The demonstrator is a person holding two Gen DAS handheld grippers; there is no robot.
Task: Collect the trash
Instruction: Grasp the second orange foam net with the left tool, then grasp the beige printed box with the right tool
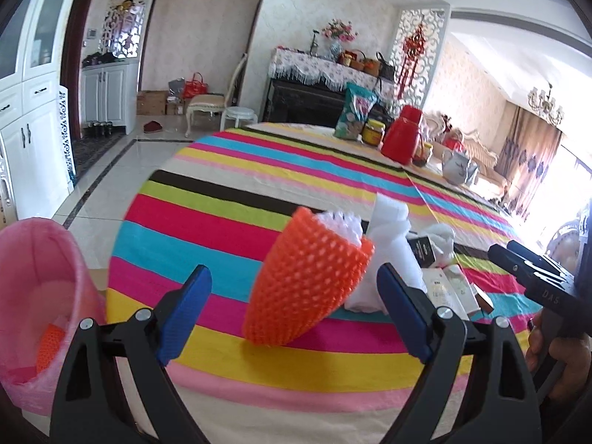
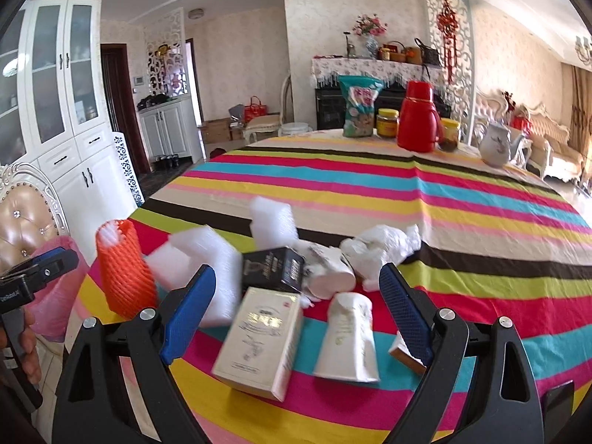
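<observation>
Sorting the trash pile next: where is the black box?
In the right wrist view, the black box lies mid-pile, behind the cream carton and right of the white foam block.

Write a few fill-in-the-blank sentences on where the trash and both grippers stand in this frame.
1. The left gripper is ____ around the orange foam net.
2. The orange foam net stands on the ____ tablecloth.
3. The bin liner beside the table is ____.
4. The right gripper is open over a cream ____.

Missing words: open; striped; pink; box

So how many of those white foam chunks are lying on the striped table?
2 clearly: one foam block farther back, one larger foam piece beside the orange mesh sleeve. More may hide under the boxes.
</observation>
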